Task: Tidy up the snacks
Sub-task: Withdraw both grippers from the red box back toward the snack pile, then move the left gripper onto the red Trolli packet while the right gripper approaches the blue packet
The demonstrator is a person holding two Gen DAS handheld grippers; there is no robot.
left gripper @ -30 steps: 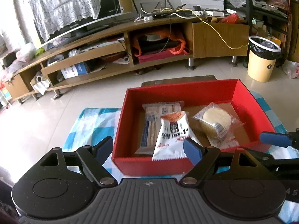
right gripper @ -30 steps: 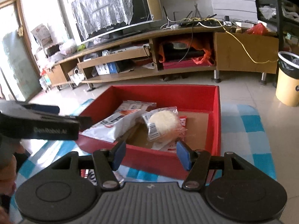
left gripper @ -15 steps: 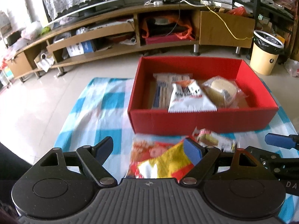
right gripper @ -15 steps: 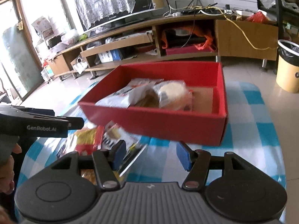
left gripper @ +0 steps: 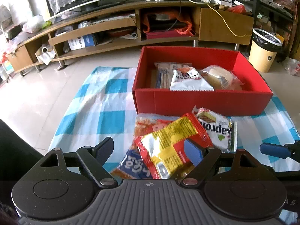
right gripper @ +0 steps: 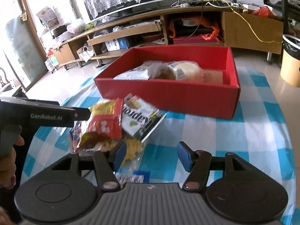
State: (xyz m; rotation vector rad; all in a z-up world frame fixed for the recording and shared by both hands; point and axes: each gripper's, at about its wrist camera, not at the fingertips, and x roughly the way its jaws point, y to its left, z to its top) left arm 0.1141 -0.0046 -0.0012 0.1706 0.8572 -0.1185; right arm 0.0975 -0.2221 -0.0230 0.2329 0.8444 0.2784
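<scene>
A red box (left gripper: pixel 202 101) on the checked cloth holds a cracker pack (left gripper: pixel 163 71), a white pouch (left gripper: pixel 189 81) and a wrapped round cake (left gripper: pixel 219 76). In front of it lies a pile: a red-and-yellow packet (left gripper: pixel 168 140), a white wafer pack (left gripper: pixel 215 129) and a blue packet (left gripper: pixel 133 166). My left gripper (left gripper: pixel 150 150) hovers open over the red-and-yellow packet without pressing it. My right gripper (right gripper: pixel 151 154) is open over bare cloth just right of the pile, its left pad beside a clear bag of yellow chips (right gripper: pixel 133 148). The red box (right gripper: pixel 168 97) sits beyond.
The blue-and-white checked cloth (left gripper: pixel 97 108) covers a low surface above a tiled floor. A long wooden TV stand (left gripper: pixel 112 30) runs along the back. A yellow bin (left gripper: pixel 264 54) stands at the right. A hand (right gripper: pixel 7 161) holds the left gripper's handle.
Both grippers have drawn back from the red box toward me. The pile of loose packets in front of the box has come into view under them. Neither gripper's jaws have changed.
</scene>
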